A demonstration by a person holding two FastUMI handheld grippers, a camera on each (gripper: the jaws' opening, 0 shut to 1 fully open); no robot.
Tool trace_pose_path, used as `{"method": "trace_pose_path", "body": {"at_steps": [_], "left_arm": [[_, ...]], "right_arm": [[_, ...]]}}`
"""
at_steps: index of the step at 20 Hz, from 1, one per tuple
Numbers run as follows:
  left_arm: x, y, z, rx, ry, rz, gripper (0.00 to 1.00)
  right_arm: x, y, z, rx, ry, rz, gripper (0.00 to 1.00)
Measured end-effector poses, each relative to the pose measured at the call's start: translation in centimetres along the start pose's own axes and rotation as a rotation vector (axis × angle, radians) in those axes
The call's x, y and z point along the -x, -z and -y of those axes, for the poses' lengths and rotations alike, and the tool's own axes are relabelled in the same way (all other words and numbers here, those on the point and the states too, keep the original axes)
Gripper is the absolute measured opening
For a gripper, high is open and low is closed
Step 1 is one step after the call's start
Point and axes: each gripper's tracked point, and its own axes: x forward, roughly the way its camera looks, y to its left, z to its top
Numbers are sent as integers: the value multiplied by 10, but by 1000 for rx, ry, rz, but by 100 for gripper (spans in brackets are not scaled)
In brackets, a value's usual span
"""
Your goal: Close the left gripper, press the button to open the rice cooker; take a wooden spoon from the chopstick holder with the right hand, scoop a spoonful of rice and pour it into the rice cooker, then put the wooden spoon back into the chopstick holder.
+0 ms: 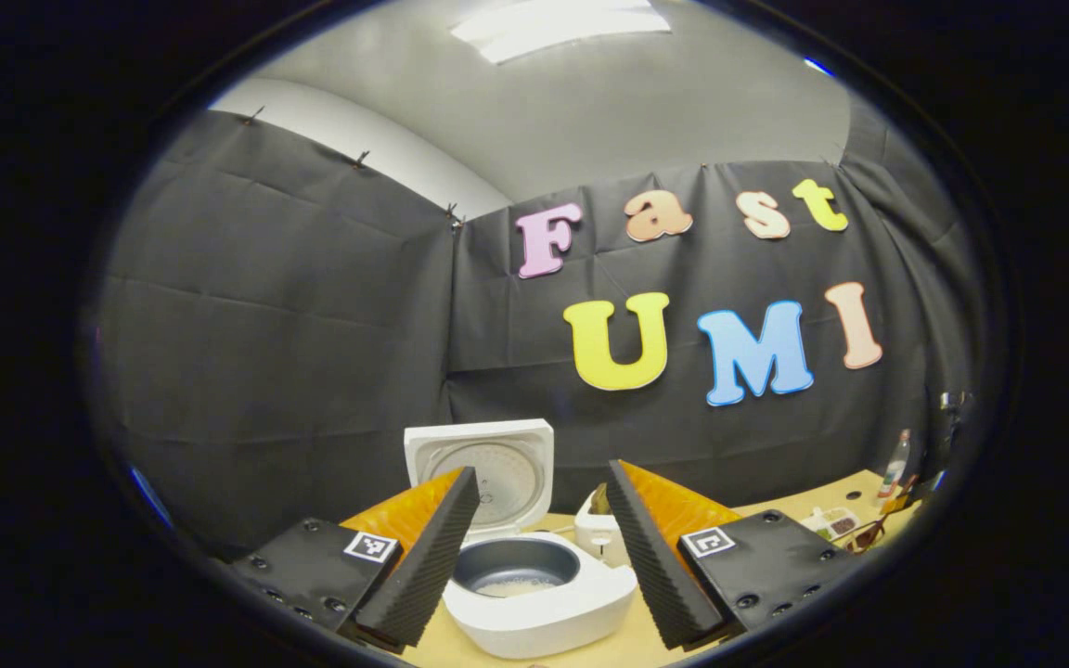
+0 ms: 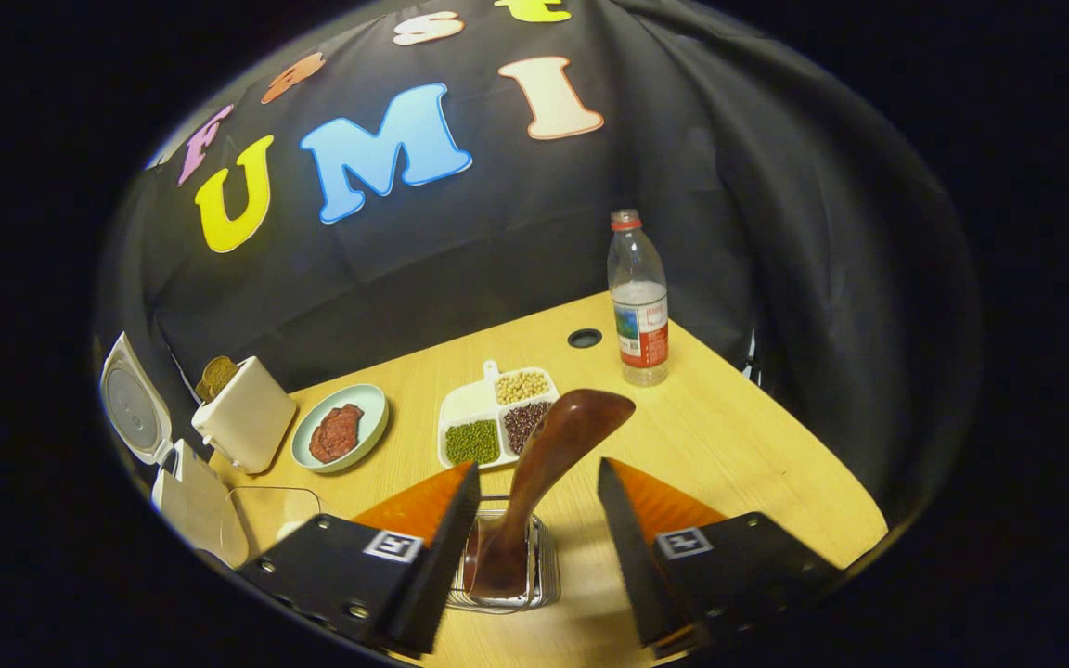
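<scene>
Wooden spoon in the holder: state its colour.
Dark reddish-brown, glossy. The wooden spoon shows best in the right gripper view, standing in the wire chopstick holder.

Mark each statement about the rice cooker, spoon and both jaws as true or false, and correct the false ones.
1. The cooker lid is shut. False: it stands open, pot exposed.
2. The spoon stands in the holder. True.
3. The right gripper has its jaws clamped on the spoon. False: they are open either side of it.
4. The left gripper is open. True.
5. The bottle lies on its side. False: it stands upright.
</scene>
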Motion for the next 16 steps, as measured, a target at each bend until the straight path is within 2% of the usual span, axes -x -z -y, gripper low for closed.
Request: {"method": "trace_pose_path", "body": {"at_steps": [2,5,6,7,8,9,10,11,14,15,16], "left_arm": [[0,1,-1,-2,-1,-6,99],[1,6,-4,11,3,-18,95],[0,7,-5,15,3,-20,95],[0,7,-5,20,3,-22,95],[0,9,-7,26,3,-23,95],[-1,11,-9,32,5,-23,95],[-1,10,-11,34,8,-24,95],[-1,12,-13,31,9,-23,95],[-4,10,-17,35,18,-18,95],[-4,10,-17,38,24,-15,99],[-7,10,-18,40,31,-13,95]], "right_arm": [[-1,4,-4,-45,-19,-23,50],[-2,14,-19,-76,-102,-87,50],[2,15,-18,-66,-95,-89,50],[-25,11,-19,-95,-81,-83,41],[2,11,-13,-115,-96,-90,18],[-1,10,-21,-125,-109,-85,18],[-17,11,-16,-119,-72,-57,18],[1,5,-19,-103,-73,-48,5],[20,-12,-28,-32,-73,2,5],[26,-18,-32,-3,-73,24,5],[32,-28,-35,22,-68,49,5]]}}
